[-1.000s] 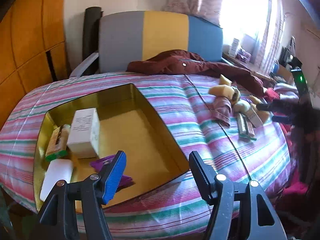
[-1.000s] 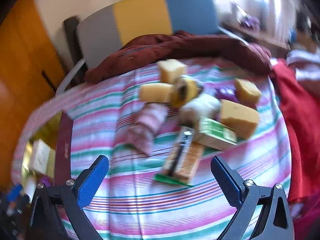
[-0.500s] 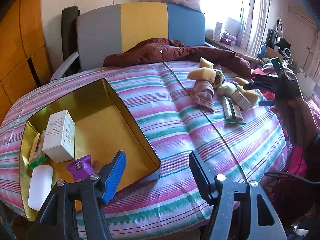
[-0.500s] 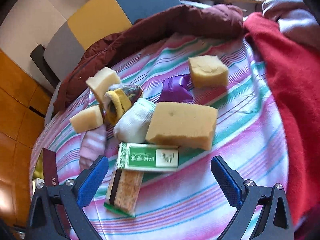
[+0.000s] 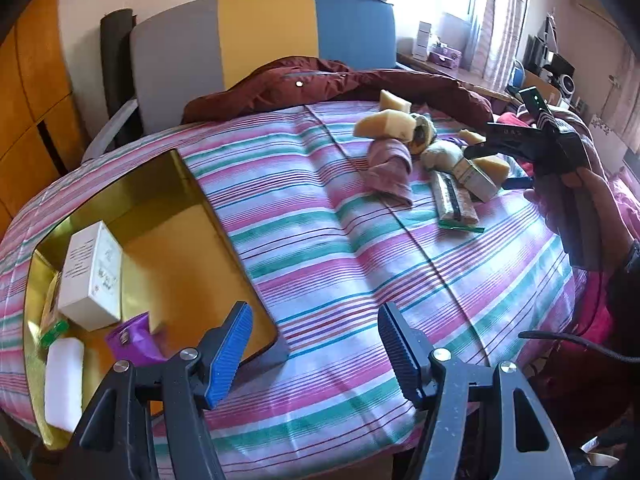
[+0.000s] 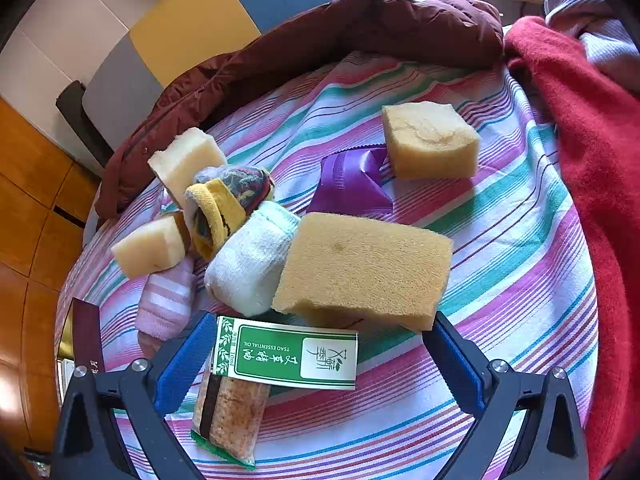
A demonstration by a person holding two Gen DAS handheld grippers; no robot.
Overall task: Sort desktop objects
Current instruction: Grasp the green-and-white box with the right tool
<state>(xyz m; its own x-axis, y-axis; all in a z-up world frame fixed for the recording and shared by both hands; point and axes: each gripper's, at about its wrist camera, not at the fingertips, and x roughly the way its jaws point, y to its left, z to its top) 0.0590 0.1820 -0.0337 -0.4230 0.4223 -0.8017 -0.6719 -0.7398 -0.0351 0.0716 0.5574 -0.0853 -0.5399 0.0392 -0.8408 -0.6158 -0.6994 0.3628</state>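
My right gripper [image 6: 320, 360] is open, its jaws on either side of a green and white box [image 6: 286, 354] lying on a snack bar packet [image 6: 230, 414]. Beyond lie a large yellow sponge [image 6: 364, 264], a white rolled sock [image 6: 252, 264], a yellow-cuffed sock [image 6: 224, 204], several smaller sponges [image 6: 430, 146] and a purple wrapper [image 6: 352, 182]. In the left wrist view my left gripper [image 5: 316, 348] is open and empty over the striped cloth, beside the gold tray [image 5: 192, 184], which holds a white box [image 5: 92, 276], a white bar [image 5: 64, 380] and a purple packet [image 5: 134, 338].
A dark red jacket [image 6: 360, 28] lies along the far edge. A red blanket [image 6: 592, 160] bunches up at the right. A pink striped sock [image 6: 166, 304] lies left of the pile. The right gripper [image 5: 500, 160] and the hand holding it show in the left wrist view.
My right gripper has moved down and forward onto the pile, so the green and white box now sits between its jaws. My left gripper has drawn back from the tray.
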